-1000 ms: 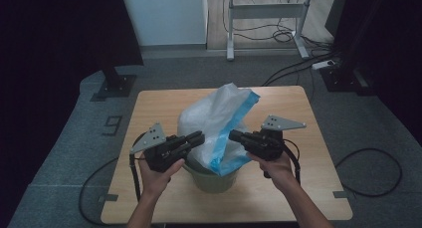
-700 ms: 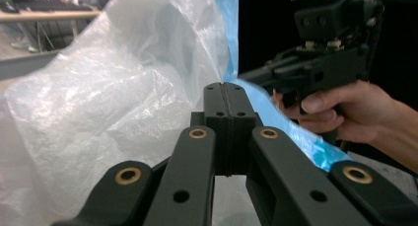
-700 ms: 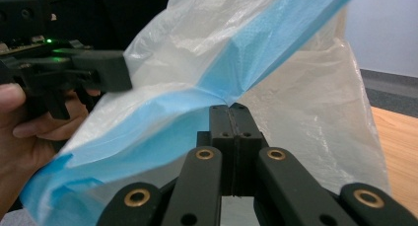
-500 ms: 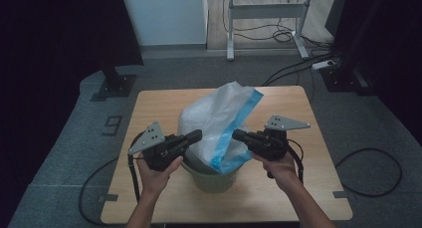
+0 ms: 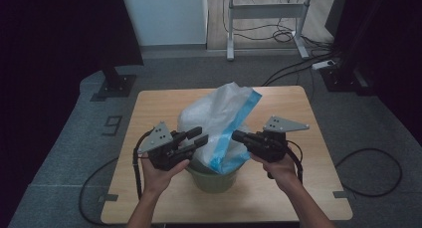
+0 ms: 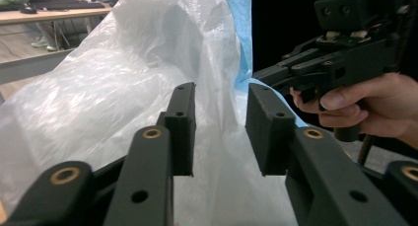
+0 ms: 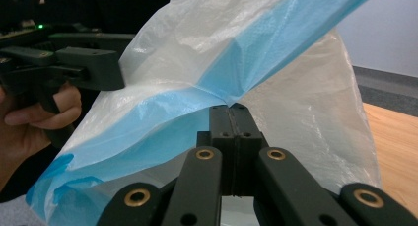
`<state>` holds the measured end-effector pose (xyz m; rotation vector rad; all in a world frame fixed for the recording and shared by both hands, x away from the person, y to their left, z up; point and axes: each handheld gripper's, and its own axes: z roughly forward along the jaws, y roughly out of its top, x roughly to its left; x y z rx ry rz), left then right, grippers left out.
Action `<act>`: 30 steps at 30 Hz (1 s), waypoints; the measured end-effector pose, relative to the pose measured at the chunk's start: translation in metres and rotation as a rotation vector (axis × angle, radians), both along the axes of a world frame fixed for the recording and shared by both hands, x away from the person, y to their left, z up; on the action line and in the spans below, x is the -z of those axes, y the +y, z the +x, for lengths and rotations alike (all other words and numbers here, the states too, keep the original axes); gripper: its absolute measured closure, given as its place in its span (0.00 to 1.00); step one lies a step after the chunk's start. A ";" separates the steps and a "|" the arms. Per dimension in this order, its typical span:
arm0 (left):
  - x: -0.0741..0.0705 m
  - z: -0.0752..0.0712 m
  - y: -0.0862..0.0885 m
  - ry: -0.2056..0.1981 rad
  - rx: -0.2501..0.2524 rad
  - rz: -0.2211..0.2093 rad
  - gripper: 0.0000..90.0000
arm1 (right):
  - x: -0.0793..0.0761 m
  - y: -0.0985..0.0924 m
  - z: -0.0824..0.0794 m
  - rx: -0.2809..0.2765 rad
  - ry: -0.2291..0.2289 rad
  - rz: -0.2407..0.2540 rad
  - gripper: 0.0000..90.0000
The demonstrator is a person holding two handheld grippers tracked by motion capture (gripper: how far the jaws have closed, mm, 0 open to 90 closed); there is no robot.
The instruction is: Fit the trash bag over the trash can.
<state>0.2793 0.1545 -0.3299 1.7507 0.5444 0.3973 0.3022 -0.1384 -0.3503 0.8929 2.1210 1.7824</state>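
Note:
A white plastic bag (image 5: 215,117) with a blue rim band (image 7: 162,122) stands puffed up out of a green bin (image 5: 214,179) on the wooden table (image 5: 149,103). My left gripper (image 5: 199,137) is at the bag's left side. Its jaws have just been opening and now stand apart (image 6: 219,125), with white film (image 6: 123,88) in the gap but neither pad pressing on it. My right gripper (image 5: 237,136) is at the bag's right side. It is shut (image 7: 230,118) on a fold of the blue band, pinched at the jaw tips.
The bin sits near the table's front edge, between the person's two hands. Cables (image 5: 368,173) lie on the grey floor around the table. A metal desk frame (image 5: 263,19) stands behind it, and a dark stand base (image 5: 115,84) is at the back left.
My left gripper's jaws were closed against the bag's left side; they have parted and let go of the film. The right gripper has kept still, gripping the blue band.

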 end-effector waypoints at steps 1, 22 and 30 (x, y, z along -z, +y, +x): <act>-0.001 0.000 -0.001 -0.002 0.007 0.003 0.80 | 0.000 0.001 -0.001 -0.001 -0.004 -0.005 0.99; -0.001 -0.008 0.006 -0.020 -0.032 -0.032 0.82 | 0.000 -0.001 0.001 0.018 0.008 -0.010 0.99; -0.009 -0.031 0.001 -0.063 -0.041 0.050 0.65 | -0.003 0.006 0.000 0.034 0.004 -0.055 0.99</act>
